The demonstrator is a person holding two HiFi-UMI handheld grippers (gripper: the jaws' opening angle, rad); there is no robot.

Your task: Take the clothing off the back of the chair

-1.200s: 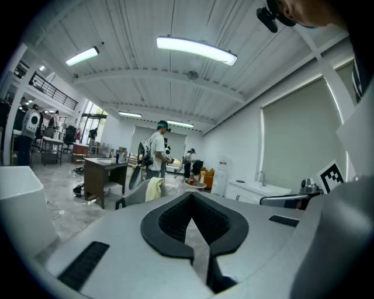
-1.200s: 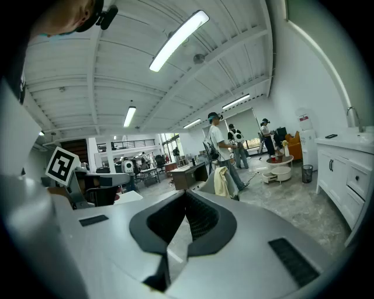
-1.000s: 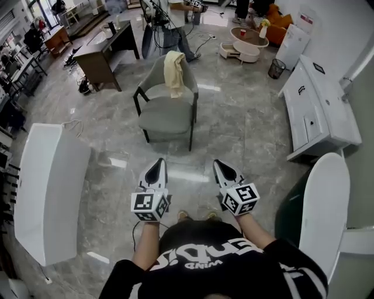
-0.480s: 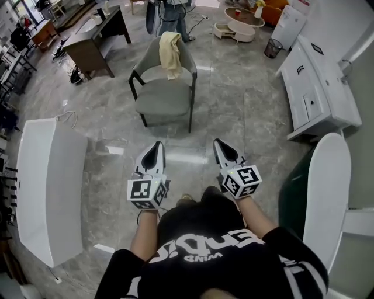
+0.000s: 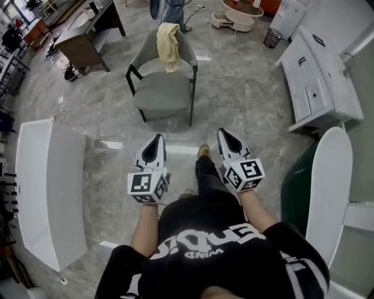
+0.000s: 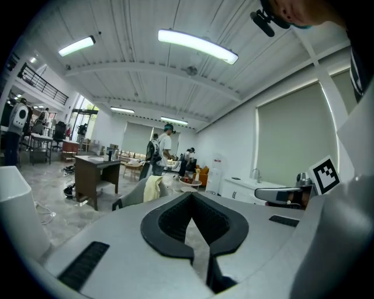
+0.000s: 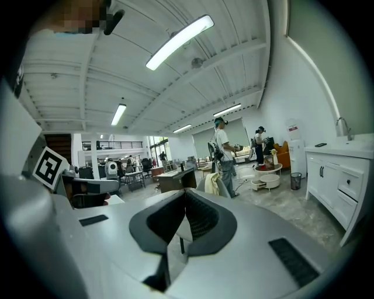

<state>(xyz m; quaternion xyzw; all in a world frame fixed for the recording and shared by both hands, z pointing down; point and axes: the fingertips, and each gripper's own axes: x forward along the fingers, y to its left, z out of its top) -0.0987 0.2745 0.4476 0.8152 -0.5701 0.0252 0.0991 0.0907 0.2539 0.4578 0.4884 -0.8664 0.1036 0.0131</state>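
A pale yellow garment (image 5: 169, 40) hangs over the back of a grey armchair (image 5: 162, 92) with dark legs, straight ahead on the marble floor. My left gripper (image 5: 156, 139) and right gripper (image 5: 224, 132) are held side by side, well short of the chair, both pointing towards it. Both are shut with nothing between the jaws. The left gripper view shows my left gripper (image 6: 191, 195) with its tips together and the garment (image 6: 153, 188) small in the distance beyond. In the right gripper view my right gripper (image 7: 186, 192) is likewise shut, with the garment (image 7: 213, 183) far off.
A white table (image 5: 49, 187) stands at the left and a white cabinet (image 5: 318, 76) at the right, with a white rounded panel (image 5: 327, 193) nearer. A wooden desk (image 5: 87, 35), a bin (image 5: 270, 38) and a standing person (image 5: 170, 7) lie beyond the chair.
Both grippers have moved forward towards the chair, which now sits closer and higher in the head view. A foot has stepped out between the grippers. The jaws stay shut.
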